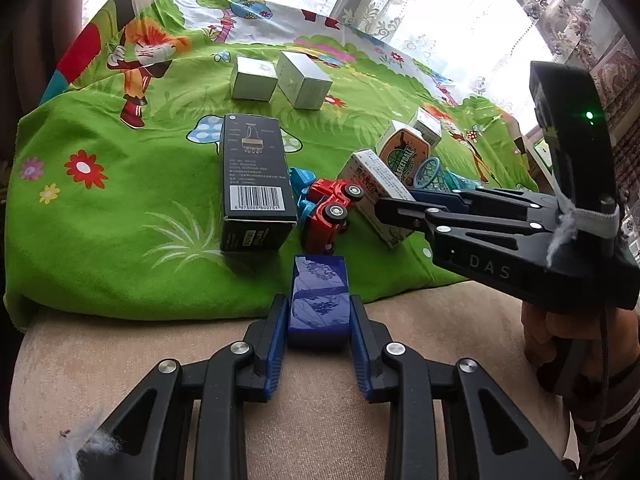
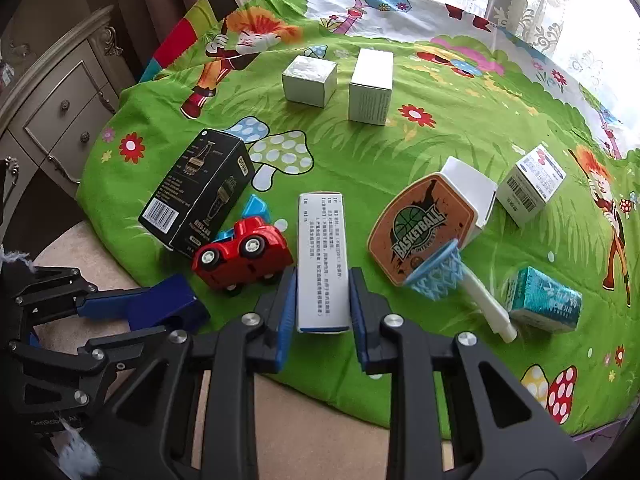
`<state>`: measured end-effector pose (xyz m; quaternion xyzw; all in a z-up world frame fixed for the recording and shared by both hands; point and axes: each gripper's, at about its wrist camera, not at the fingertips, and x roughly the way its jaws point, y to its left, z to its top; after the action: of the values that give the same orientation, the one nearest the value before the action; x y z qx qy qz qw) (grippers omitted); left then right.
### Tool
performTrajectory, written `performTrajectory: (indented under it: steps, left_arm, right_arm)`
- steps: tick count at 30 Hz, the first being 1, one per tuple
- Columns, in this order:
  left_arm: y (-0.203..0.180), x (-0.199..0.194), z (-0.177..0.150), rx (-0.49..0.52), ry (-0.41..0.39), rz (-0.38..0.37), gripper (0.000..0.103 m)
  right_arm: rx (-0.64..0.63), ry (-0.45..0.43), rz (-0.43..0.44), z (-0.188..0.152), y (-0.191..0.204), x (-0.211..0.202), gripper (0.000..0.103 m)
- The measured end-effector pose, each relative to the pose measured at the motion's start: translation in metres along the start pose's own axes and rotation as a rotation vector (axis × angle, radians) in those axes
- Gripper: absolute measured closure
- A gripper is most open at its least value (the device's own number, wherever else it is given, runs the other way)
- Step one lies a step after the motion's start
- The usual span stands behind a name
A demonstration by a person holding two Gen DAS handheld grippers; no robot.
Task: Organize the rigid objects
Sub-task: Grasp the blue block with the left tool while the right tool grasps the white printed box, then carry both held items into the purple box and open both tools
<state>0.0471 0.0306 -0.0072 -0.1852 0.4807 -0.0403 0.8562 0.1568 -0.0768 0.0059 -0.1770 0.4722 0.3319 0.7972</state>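
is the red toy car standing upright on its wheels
No, the red toy car lies tipped on its side on the green blanket, its wheels facing sideways toward the camera in the right wrist view.

The orange toy basketball backboard (image 2: 422, 228) is showing "BASKETBALL"; the right hand-held gripper (image 1: 394, 206) body is bearing "DAS"; the tall black cardboard box (image 1: 254, 176) is carrying a barcode, digits unclear.

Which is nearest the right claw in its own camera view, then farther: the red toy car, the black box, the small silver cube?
1. Red toy car, just left of the right claw.
2. Black box, farther left, behind the car.
3. Silver cube, far back.
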Motion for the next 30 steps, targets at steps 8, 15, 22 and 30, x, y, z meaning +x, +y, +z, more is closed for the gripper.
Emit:
performTrajectory:
  steps: [8, 15, 22, 30]
  left_arm:
    - [-0.012, -0.011, -0.008, 0.008, -0.029, 0.011, 0.073]
    - [-0.035, -0.017, -0.012, 0.050, -0.041, -0.001, 0.073]
    - [-0.077, -0.011, -0.010, 0.142, -0.028, -0.034, 0.073]
    - [-0.134, 0.007, -0.004, 0.249, 0.006, -0.076, 0.073]
  right_arm:
    - [0.037, -0.040, 0.007, -0.025, -0.002, -0.027, 0.074]
    - [0.090, -0.083, 0.000, -0.051, -0.016, -0.056, 0.074]
    - [0.166, -0.109, -0.016, -0.076, -0.042, -0.076, 0.074]
    - [0.267, -0.132, -0.065, -0.112, -0.086, -0.099, 0.074]
